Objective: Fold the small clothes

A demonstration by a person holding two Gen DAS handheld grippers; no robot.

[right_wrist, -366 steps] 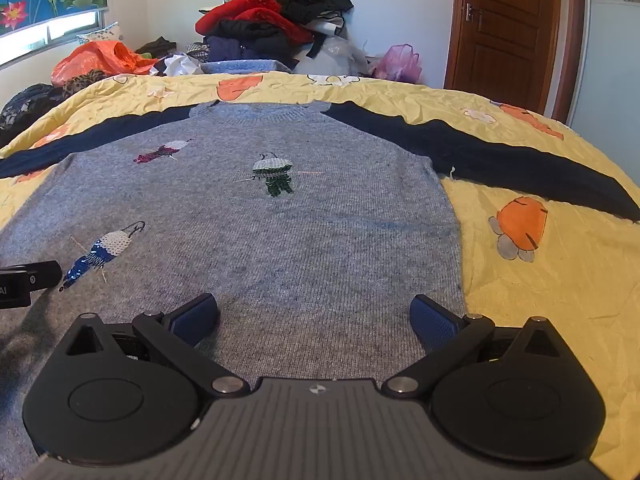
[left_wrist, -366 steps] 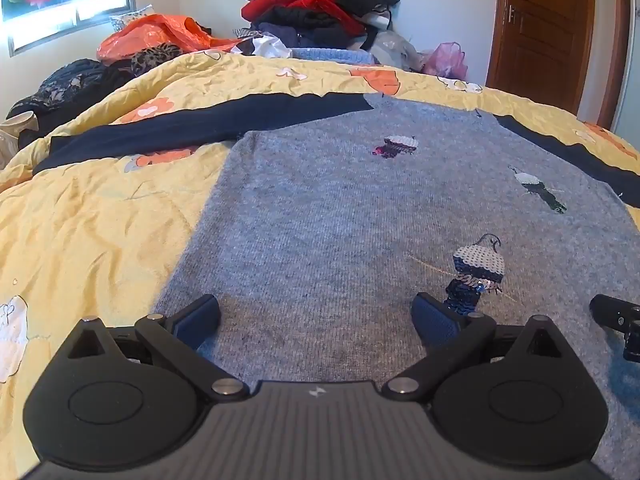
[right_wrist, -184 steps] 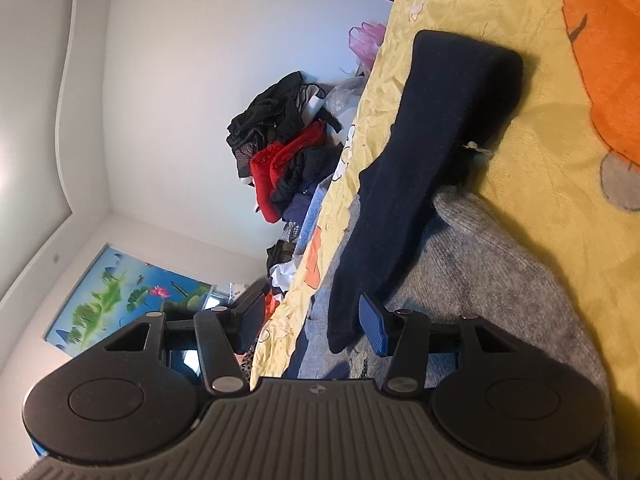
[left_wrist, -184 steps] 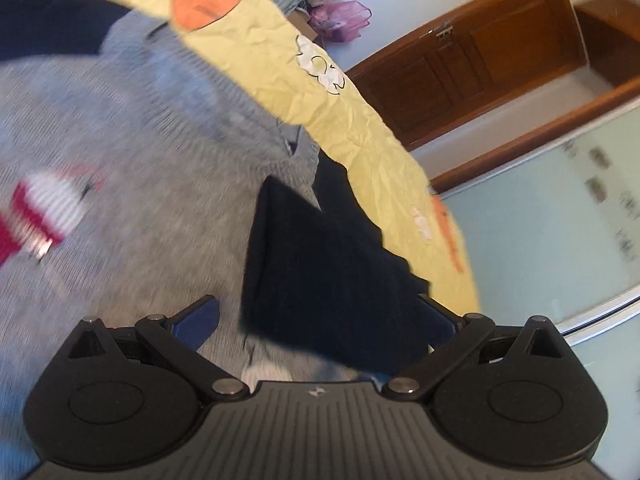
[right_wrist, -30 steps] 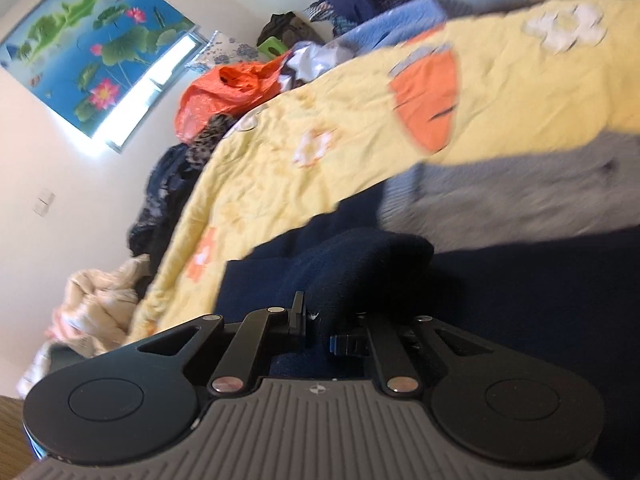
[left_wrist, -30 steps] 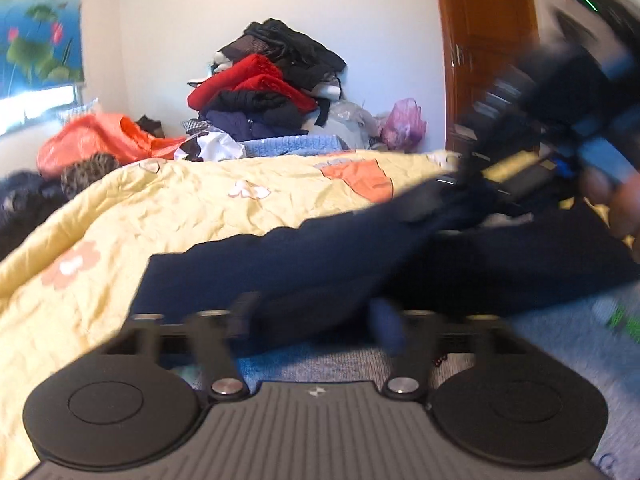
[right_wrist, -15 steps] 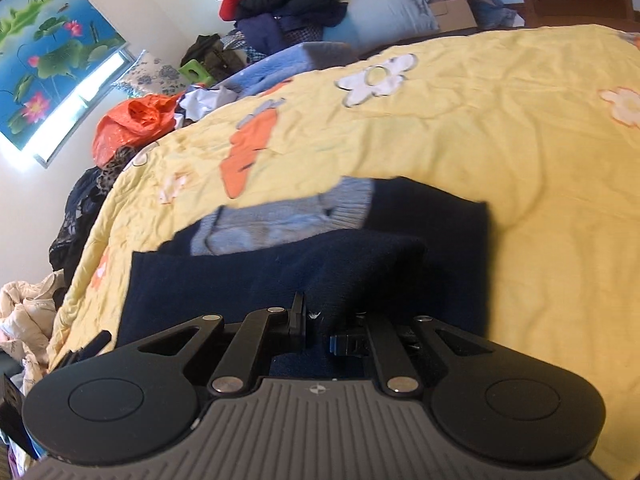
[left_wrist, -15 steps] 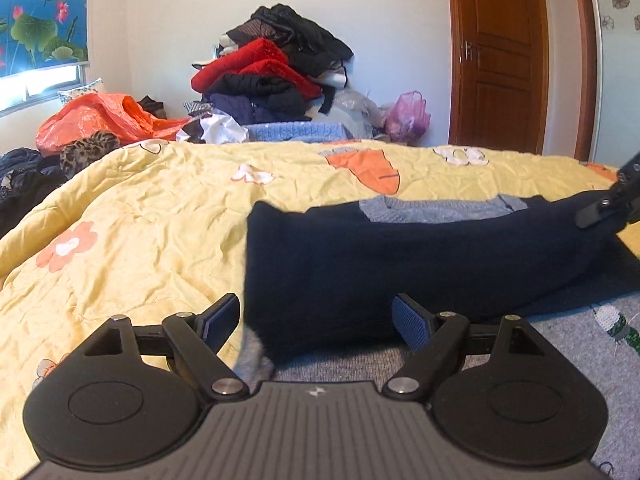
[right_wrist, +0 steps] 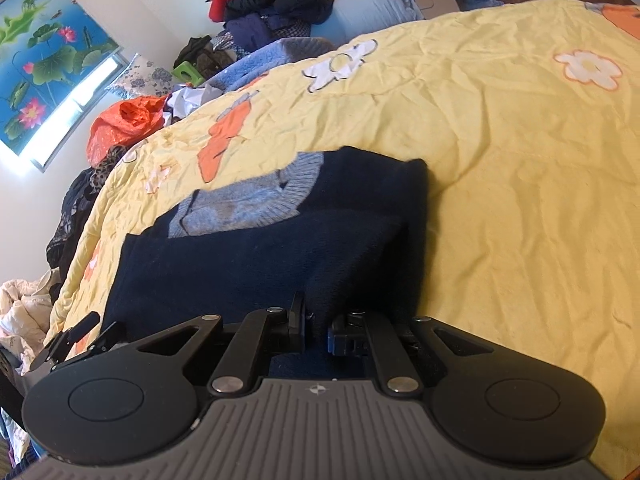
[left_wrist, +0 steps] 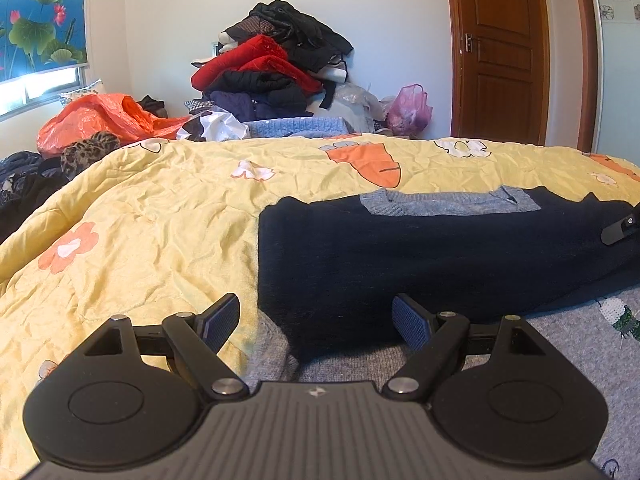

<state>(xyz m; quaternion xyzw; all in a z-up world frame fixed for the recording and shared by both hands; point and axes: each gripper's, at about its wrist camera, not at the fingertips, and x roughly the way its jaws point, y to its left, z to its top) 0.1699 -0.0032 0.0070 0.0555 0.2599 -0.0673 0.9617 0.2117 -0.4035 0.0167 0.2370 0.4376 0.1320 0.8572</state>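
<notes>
A grey sweater (left_wrist: pixel 560 360) with navy sleeves lies flat on a bed covered by a yellow quilt (left_wrist: pixel 160 220) printed with orange and white flowers. Its grey collar (left_wrist: pixel 448 202) is at the far end and its body runs toward the near edge, so the garment's length goes near to far. Both navy sleeves (left_wrist: pixel 420 256) are folded in across the chest; together they form a dark band whose long axis runs left to right, just below the collar, reaching from the sweater's left edge to its right edge.

The left gripper (left_wrist: pixel 316 316) sits low at the sweater's near left corner, its jaws spread wide with the blue pads apart. The edge of the grey knit and the near left end of the navy band lie between them, but neither pad presses on the cloth.

The right gripper (right_wrist: pixel 316 328) is at the right end of the band, seen from the left wrist camera as a dark tip at the far right edge of the picture. Its jaws are pressed nearly together, pinching a raised fold of the navy sleeve cloth.

Beyond the bed, a pile of clothes (left_wrist: pixel 276 68) in red, black and navy stands against the wall, an orange bag (left_wrist: pixel 104 120) to its left and a brown door (left_wrist: pixel 500 48) to the right.
</notes>
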